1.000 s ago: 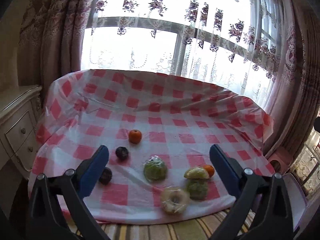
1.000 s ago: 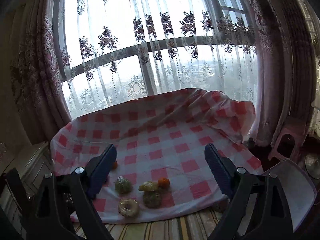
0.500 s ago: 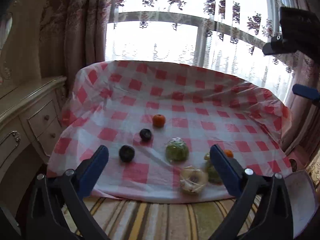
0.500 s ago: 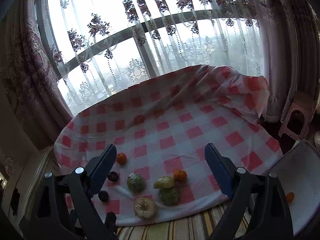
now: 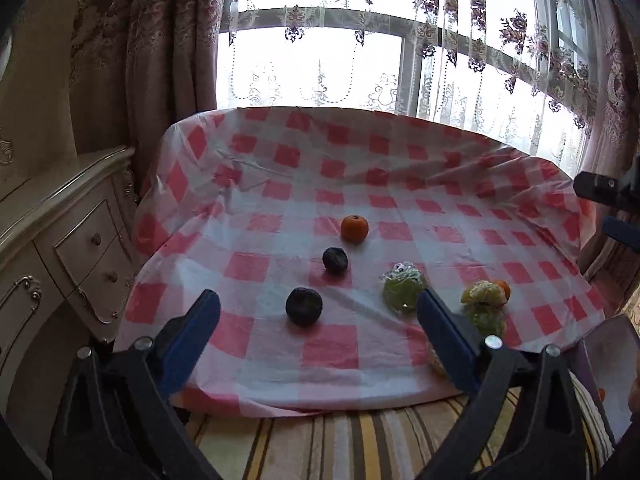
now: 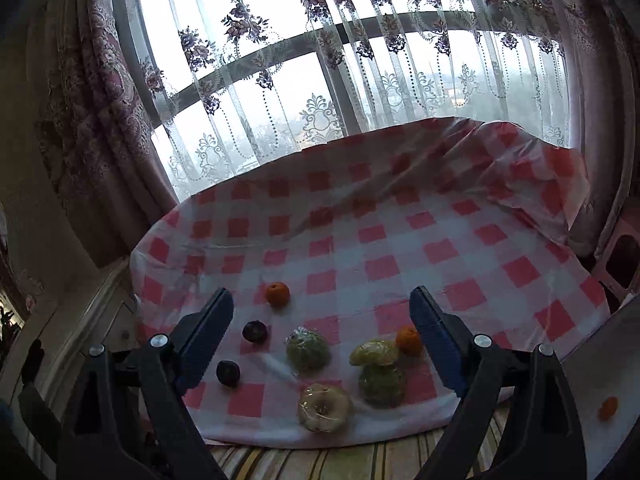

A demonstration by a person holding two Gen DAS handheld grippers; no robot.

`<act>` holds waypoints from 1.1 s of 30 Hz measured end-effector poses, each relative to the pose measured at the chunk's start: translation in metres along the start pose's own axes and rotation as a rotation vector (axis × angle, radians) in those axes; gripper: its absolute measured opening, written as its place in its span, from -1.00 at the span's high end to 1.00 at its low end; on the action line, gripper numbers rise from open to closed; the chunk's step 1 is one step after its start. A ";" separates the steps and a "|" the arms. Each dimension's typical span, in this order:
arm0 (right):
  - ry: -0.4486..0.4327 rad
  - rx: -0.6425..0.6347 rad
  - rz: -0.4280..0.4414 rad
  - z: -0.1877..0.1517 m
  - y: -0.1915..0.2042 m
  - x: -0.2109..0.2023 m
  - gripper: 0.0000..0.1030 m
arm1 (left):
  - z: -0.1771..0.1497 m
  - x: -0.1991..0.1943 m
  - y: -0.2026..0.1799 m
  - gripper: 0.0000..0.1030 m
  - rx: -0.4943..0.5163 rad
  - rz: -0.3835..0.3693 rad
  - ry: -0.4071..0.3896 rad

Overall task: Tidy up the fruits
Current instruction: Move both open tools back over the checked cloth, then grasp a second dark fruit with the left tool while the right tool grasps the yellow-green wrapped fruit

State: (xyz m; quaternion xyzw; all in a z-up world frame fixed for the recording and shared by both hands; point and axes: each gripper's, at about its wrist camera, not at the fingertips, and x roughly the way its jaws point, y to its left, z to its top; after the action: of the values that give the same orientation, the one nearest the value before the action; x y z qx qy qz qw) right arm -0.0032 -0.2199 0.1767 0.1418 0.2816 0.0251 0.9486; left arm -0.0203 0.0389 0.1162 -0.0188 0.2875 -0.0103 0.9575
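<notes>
Fruits lie near the front edge of a red-and-white checked table [image 5: 280,192]. An orange [image 5: 354,228], two dark fruits [image 5: 335,259] [image 5: 304,306], and wrapped green fruits [image 5: 402,292] [image 5: 486,308] show in the left wrist view. The right wrist view shows the same orange [image 6: 277,294], a second orange [image 6: 408,339], wrapped green fruits [image 6: 307,350] [image 6: 380,384] and a pale wrapped apple [image 6: 323,407]. My left gripper [image 5: 318,334] is open and empty, short of the table edge. My right gripper [image 6: 322,328] is open and empty too.
A white tray [image 6: 600,360] with a small orange [image 6: 608,408] is at the right edge. A cream drawer chest [image 5: 60,240] stands left of the table. Curtains and a window are behind. A striped rug [image 5: 340,440] lies below. A pink stool [image 6: 624,256] stands at the right.
Both grippers have moved closer to the table. The left view has swung left, so the dark fruits now sit between its fingers. Both stay open.
</notes>
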 end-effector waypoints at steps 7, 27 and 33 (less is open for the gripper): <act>0.189 -0.126 -0.149 -0.036 -0.047 0.052 -0.70 | -0.007 0.069 0.003 -0.52 0.021 -0.126 0.205; 0.403 -0.234 -0.127 -0.084 -0.037 0.134 -0.54 | -0.011 0.163 0.011 0.11 0.108 -0.032 0.385; 0.423 -0.242 -0.102 -0.083 -0.031 0.144 -0.45 | -0.010 0.163 0.006 0.21 0.133 -0.026 0.376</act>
State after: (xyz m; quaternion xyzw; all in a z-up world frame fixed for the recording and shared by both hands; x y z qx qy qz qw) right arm 0.0717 -0.2099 0.0253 0.0042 0.4758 0.0399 0.8786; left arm 0.1100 0.0394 0.0181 0.0431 0.4599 -0.0452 0.8858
